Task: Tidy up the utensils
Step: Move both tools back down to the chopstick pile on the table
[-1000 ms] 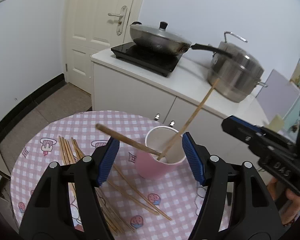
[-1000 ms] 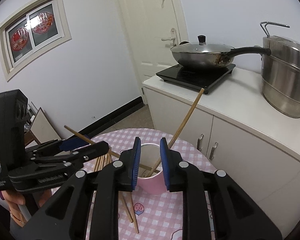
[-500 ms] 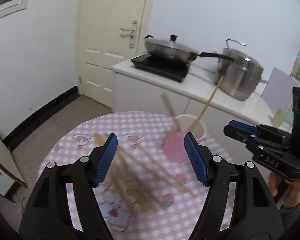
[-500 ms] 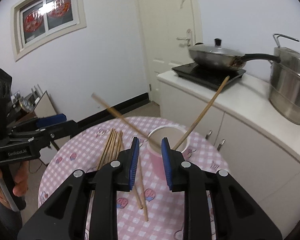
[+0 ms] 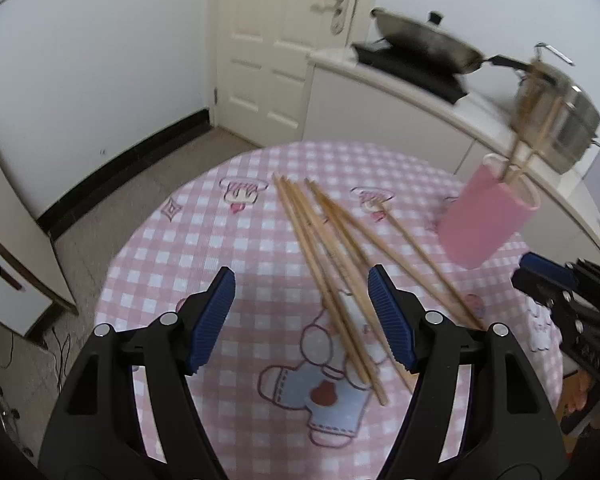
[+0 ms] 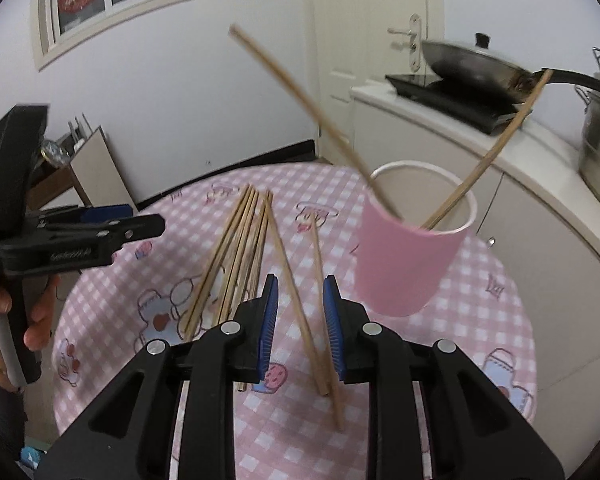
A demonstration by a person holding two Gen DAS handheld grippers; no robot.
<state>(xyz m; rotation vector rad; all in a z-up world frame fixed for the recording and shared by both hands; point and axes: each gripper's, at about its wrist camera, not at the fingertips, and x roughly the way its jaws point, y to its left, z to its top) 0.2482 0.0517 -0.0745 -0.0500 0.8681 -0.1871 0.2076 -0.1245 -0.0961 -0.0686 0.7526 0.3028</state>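
Tools both hang above the table (image 5: pixel 172 240), empty: the left tool (image 5: pixel 302 316) gapes wide over the loose chopsticks (image 5: pixel 324 248), touching none, and the right tool (image 6: pixel 300 326) stands parted narrowly over two separate sticks (image 6: pixel 300 312). Right of these, a pink cup (image 6: pixel 404 256) holds two chopsticks (image 6: pixel 480 168) leaning apart. Behind it, a wok (image 6: pixel 476 64) sits on a cooktop (image 6: pixel 452 92).

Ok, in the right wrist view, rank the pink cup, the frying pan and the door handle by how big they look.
1. pink cup: largest, though it sits much nearer the camera.
2. frying pan: smaller here, farther back on the counter, so its true size is unsure.
3. door handle: clearly smallest.
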